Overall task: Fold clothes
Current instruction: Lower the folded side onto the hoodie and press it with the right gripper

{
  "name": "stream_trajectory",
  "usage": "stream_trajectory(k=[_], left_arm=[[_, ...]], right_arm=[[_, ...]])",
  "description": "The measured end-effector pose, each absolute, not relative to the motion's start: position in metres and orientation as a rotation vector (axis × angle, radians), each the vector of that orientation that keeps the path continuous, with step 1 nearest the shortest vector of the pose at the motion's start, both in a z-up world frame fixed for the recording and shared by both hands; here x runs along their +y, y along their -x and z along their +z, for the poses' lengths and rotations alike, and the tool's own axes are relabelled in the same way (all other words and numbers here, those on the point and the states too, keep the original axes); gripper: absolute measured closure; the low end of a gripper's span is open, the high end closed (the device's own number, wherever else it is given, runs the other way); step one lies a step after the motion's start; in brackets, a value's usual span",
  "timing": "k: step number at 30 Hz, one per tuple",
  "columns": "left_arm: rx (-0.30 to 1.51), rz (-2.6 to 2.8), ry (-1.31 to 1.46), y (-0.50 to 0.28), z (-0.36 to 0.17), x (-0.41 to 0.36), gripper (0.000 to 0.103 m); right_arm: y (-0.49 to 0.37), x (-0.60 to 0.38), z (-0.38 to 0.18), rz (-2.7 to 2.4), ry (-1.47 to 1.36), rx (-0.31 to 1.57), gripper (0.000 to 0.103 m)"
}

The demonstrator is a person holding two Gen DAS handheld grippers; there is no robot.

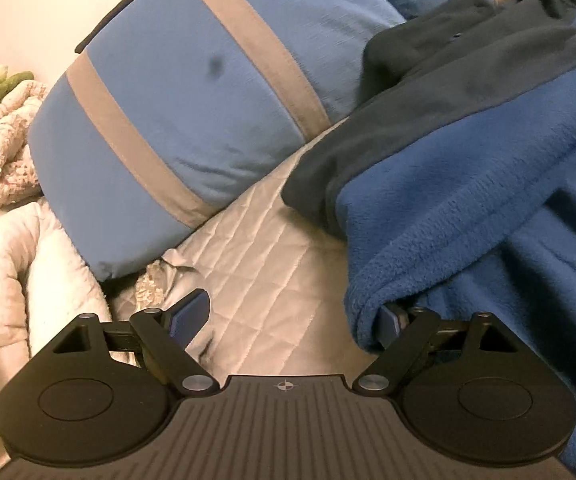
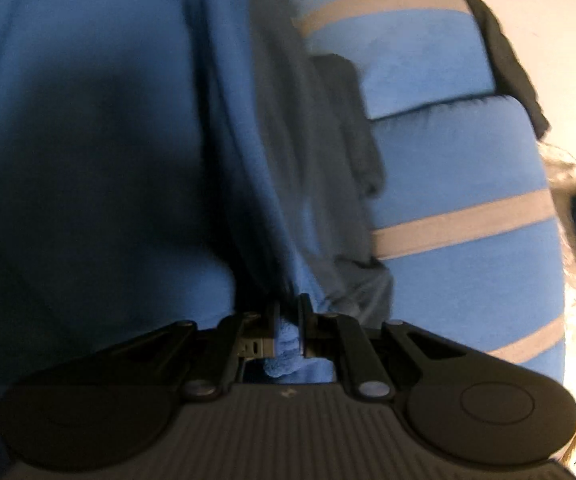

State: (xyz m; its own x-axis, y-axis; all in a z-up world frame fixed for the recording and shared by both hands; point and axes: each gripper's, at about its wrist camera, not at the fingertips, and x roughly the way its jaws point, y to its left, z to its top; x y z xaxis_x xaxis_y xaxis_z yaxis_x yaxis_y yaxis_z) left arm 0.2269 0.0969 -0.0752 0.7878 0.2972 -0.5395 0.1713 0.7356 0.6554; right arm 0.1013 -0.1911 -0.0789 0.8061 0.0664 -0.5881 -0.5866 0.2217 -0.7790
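Note: blue fleece garment [image 1: 468, 184], right half of frame, draped on the bed [image 1: 255, 240]; soft, thick, light, non-slip. Left tongs [image 1: 292, 312] wide, empty; right tongs [image 2: 289, 320] clamped on a fleece fold. Grip at hems and corners, never mid-panel.

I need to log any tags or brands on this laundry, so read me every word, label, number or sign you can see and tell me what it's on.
None: no readable text in either view.
The blue fleece garment, the striped pillow and the quilted bedspread show no label or print.
The left claw body bears only a small crosshair mark, no letters.
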Motion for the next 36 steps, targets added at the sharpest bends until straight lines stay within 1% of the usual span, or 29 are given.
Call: stream_trajectory(k=[4,11,13,14,16,18,20,21,22,23,25,29,36], left_arm=[[0.678,0.072,-0.788,-0.231,-0.079,0.098,0.018],[0.645,0.044,-0.875,-0.228,-0.078,0.094,0.018],[0.648,0.037,-0.878,-0.227,-0.08,0.093,0.018],[0.648,0.033,-0.876,-0.226,-0.081,0.094,0.018],[0.646,0.032,-0.851,-0.222,-0.083,0.095,0.018],[0.644,0.044,-0.82,-0.219,-0.083,0.095,0.018],[0.641,0.057,-0.81,-0.217,-0.082,0.092,0.019],[0.639,0.062,-0.809,-0.215,-0.081,0.09,0.019],[0.637,0.067,-0.809,-0.214,-0.081,0.088,0.019],[0.636,0.07,-0.816,-0.213,-0.081,0.086,0.019],[0.633,0.073,-0.828,-0.211,-0.082,0.083,0.019],[0.629,0.081,-0.824,-0.209,-0.082,0.084,0.019],[0.639,0.092,-0.742,-0.21,-0.075,0.091,0.019]], right_arm=[[-0.088,-0.181,-0.085,0.568,1.289,0.583,0.095],[-0.081,-0.184,-0.079,0.658,1.178,0.719,0.095],[-0.079,-0.186,-0.077,0.691,1.174,0.759,0.096],[-0.078,-0.188,-0.077,0.708,1.176,0.782,0.101],[-0.076,-0.194,-0.079,0.727,1.17,0.799,0.101],[-0.078,-0.201,-0.075,0.72,1.098,0.804,0.101],[-0.078,-0.209,-0.069,0.73,1.041,0.79,0.08],[-0.077,-0.213,-0.066,0.721,1.019,0.771,0.074],[-0.077,-0.217,-0.062,0.705,1.006,0.747,0.06],[-0.075,-0.221,-0.058,0.696,1.005,0.71,0.044],[-0.067,-0.227,-0.048,0.687,1.008,0.615,0.033],[-0.057,-0.228,-0.047,0.661,1.088,0.503,0.032],[-0.061,-0.204,-0.076,0.656,1.285,0.463,0.036]])
